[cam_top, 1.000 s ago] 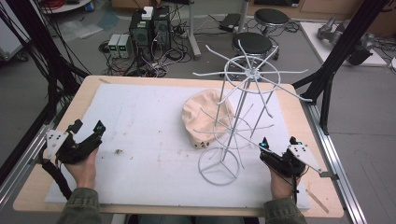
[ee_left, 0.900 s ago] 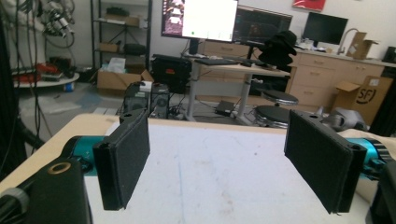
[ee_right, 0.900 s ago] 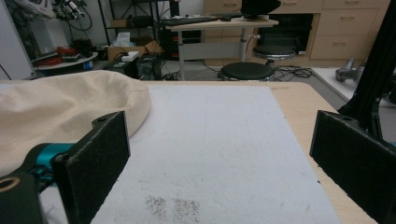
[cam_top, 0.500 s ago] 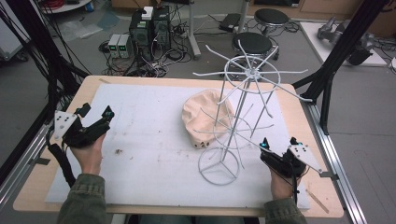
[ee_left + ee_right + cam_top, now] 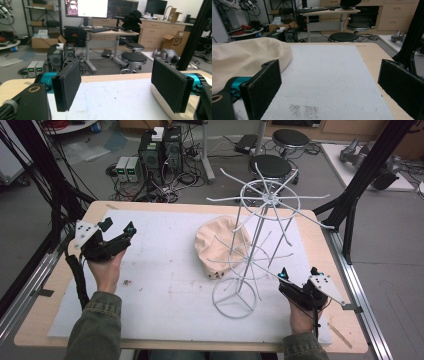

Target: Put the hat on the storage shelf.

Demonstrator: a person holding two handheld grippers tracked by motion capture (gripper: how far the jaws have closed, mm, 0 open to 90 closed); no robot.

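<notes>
A cream fabric cap (image 5: 216, 245) lies on the white mat (image 5: 160, 285) near the table's middle, behind the wires of a tall white wire rack (image 5: 262, 215). The rack's round base (image 5: 234, 298) stands just right of centre. My left gripper (image 5: 119, 226) is held over the mat's far left part, open and empty, pointing right. In the left gripper view my gripper (image 5: 117, 85) has wide jaws, and the cap's edge (image 5: 160, 103) lies beneath the right one. My right gripper (image 5: 298, 271) rests open near the rack's base. In the right gripper view my gripper (image 5: 329, 85) is empty, with the cap (image 5: 249, 57) at its left.
The wooden table (image 5: 50, 320) ends close to both hands. Black frame posts (image 5: 350, 195) rise at the right and left sides. Stools (image 5: 270, 166), computers (image 5: 150, 152) and cables stand on the floor beyond the far edge. The rack's arms spread wide above the mat.
My left gripper has moved away from the front edge, toward the far left of the mat, and turned to point right. The right gripper, cap and rack have stayed put.
</notes>
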